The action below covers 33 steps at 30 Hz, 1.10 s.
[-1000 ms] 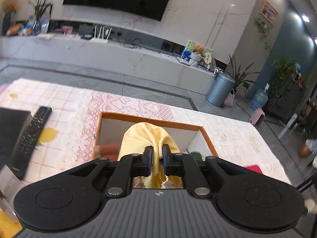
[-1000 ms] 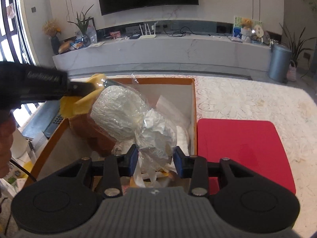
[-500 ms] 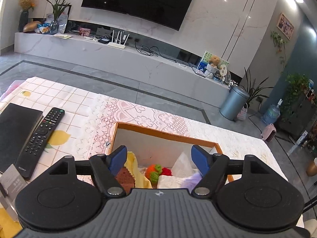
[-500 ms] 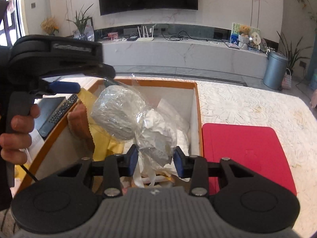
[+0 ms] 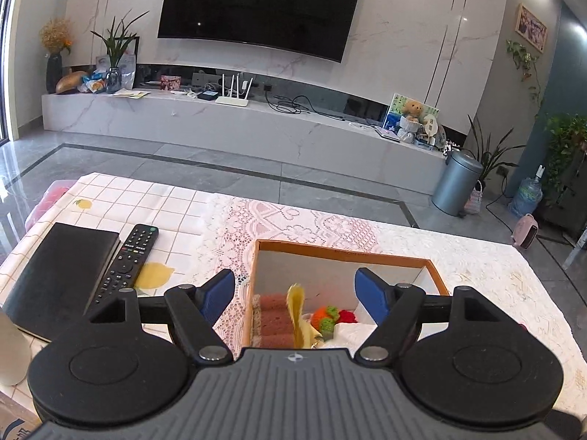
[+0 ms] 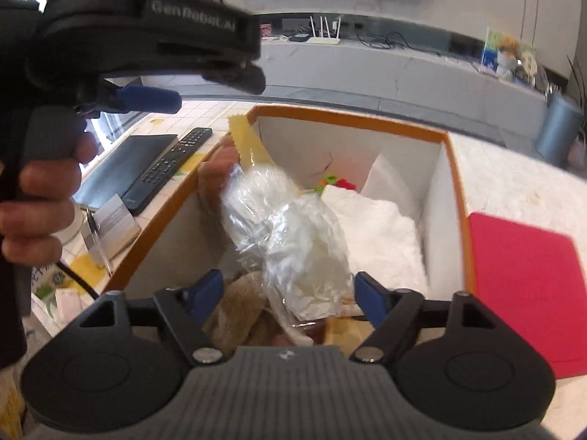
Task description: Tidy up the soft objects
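Observation:
An orange-rimmed box (image 5: 345, 251) with white walls holds soft things: a yellow cloth (image 5: 296, 311), a brown sponge-like block (image 5: 271, 321), an orange, green and red knitted toy (image 5: 330, 317) and white fabric (image 6: 381, 227). My left gripper (image 5: 295, 295) is open and empty above the box's near left part. In the right wrist view the left gripper's body (image 6: 146, 36) hangs over the box's left rim. My right gripper (image 6: 288, 293) is open, with a clear plastic-wrapped white bundle (image 6: 286, 231) between its fingers over the box.
A black remote (image 5: 126, 264) and a black flat book-like item (image 5: 60, 271) lie left of the box on the tablecloth. A red mat (image 6: 521, 289) lies right of the box. Papers and a pen (image 6: 99, 234) lie at the near left.
My left gripper opened, let go of the yellow cloth and lifted back. My right gripper opened around the plastic-wrapped bundle and moved closer over the box.

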Available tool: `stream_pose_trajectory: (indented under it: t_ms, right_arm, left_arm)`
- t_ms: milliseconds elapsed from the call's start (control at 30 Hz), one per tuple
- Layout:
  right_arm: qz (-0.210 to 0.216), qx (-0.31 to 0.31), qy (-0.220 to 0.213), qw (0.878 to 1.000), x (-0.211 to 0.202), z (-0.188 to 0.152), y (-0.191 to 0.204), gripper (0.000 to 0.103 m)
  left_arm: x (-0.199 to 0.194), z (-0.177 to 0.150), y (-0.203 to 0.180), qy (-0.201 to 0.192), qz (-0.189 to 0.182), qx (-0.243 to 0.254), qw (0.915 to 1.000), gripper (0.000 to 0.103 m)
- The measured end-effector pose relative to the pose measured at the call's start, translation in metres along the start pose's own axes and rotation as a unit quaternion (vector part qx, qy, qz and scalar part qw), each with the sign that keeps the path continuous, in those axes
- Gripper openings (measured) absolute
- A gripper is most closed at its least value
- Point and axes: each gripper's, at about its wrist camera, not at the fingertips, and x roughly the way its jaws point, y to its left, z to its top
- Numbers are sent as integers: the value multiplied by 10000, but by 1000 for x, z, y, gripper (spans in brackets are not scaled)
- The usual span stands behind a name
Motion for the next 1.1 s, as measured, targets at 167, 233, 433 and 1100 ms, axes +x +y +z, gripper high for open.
stream_pose_trajectory:
  t_ms: [167,233,433,1100]
  right_arm:
    - [49,84,-566,9984,-34,4,-9,78]
    - [213,-97,-900,9957,-43,8,-9,62]
    - [33,-592,-311,9978,10,30,3,12]
    - [457,-166,151,9987,42,19,10,12]
  left_arm:
    - [-9,2,5,-151,101,-24,9998,88]
    - [-11,3,8,-212,174,-31,9996,88]
    - [-5,5,12,-114,278,-74,9995,88]
    - [-4,-5,-7,-78,931,551,9941,87]
